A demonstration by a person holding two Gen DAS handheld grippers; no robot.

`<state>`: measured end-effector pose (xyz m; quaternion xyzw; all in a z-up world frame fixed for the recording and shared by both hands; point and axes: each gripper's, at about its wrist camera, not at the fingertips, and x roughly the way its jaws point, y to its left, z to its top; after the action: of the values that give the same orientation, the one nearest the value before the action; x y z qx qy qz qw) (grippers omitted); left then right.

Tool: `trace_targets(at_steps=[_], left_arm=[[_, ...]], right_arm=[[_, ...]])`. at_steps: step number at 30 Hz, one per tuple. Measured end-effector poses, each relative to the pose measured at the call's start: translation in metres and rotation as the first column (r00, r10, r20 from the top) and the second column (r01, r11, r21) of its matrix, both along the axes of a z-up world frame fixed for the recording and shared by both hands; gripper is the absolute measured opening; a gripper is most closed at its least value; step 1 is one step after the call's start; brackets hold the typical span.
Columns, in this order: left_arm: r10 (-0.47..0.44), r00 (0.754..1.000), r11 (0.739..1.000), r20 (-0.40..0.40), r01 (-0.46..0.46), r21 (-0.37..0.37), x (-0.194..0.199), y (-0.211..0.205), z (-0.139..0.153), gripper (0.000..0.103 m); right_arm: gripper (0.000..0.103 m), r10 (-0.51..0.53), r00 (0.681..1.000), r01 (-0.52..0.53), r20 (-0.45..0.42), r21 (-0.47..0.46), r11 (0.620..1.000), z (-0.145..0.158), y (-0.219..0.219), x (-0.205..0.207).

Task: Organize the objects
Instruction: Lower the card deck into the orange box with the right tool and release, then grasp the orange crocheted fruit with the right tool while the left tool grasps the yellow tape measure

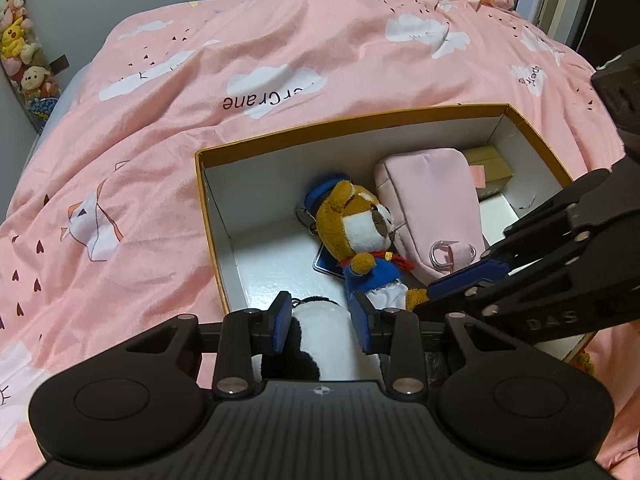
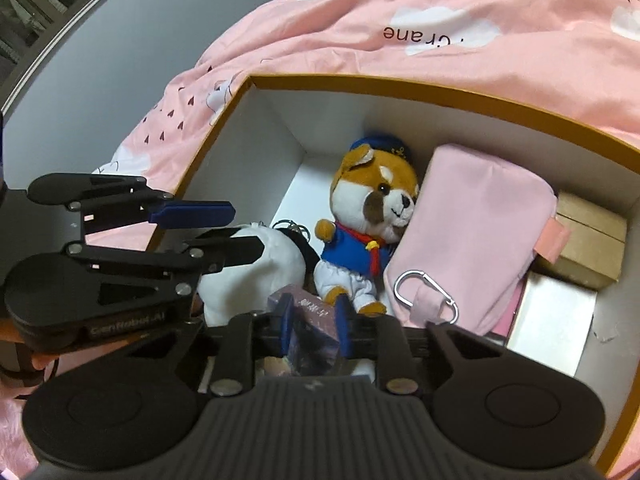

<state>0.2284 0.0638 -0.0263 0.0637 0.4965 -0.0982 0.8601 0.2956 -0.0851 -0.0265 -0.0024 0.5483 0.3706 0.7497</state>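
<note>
An open cardboard box [image 1: 360,124] [image 2: 400,84] with a white inside lies on the pink bed. In it lie a brown-and-white dog plush in a blue sailor suit [image 1: 360,236] [image 2: 372,208], a pink pouch with a carabiner [image 1: 432,200] [image 2: 472,232] and a small brown carton [image 1: 490,168] [image 2: 592,236]. My left gripper [image 1: 322,320] [image 2: 236,228] is shut on a black-and-white plush [image 1: 320,332] [image 2: 256,264] at the box's near left corner. My right gripper [image 2: 314,320] [image 1: 472,272] is shut on a small purple box [image 2: 312,332] just above the dog plush's feet.
The pink duvet with white clouds [image 1: 280,60] [image 2: 360,8] surrounds the box. A column of stuffed toys [image 1: 20,52] stands at the wall far left. A white flat box [image 2: 556,324] lies in the box's near right corner.
</note>
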Motion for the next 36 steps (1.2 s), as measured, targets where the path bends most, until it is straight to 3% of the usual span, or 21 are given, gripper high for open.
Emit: trace_targets(at_steps=[7, 10, 15, 22, 30, 36], left_arm=[[-0.004, 1.000, 1.000, -0.011, 0.004, 0.000, 0.001, 0.000, -0.004, 0.037], [0.002, 1.000, 1.000, -0.011, -0.002, -0.001, 0.003, 0.001, -0.004, 0.037], [0.015, 1.000, 1.000, 0.006, -0.015, -0.004, 0.001, 0.000, -0.001, 0.037], [0.004, 0.999, 1.000, 0.054, -0.003, -0.027, -0.022, -0.013, 0.032, 0.037], [-0.016, 0.992, 0.995, 0.122, 0.028, -0.095, -0.077, -0.047, 0.071, 0.037], [-0.047, 0.993, 0.981, 0.109, 0.067, -0.183, -0.115, -0.075, 0.063, 0.037]], right_arm=[[0.012, -0.031, 0.999, 0.029, -0.041, -0.034, 0.999, -0.006, 0.004, 0.007], [0.008, -0.054, 0.999, 0.053, -0.006, -0.094, 0.994, -0.014, 0.009, 0.010], [0.007, -0.026, 0.999, 0.030, 0.048, -0.103, 0.994, -0.015, 0.015, 0.005], [0.008, -0.044, 0.989, 0.053, 0.144, -0.061, 0.997, 0.018, -0.006, -0.015], [0.012, -0.068, 0.958, 0.069, 0.278, 0.005, 0.998, 0.069, -0.044, -0.070], [0.014, -0.146, 0.929, 0.132, 0.340, 0.064, 0.989, 0.082, -0.089, -0.123]])
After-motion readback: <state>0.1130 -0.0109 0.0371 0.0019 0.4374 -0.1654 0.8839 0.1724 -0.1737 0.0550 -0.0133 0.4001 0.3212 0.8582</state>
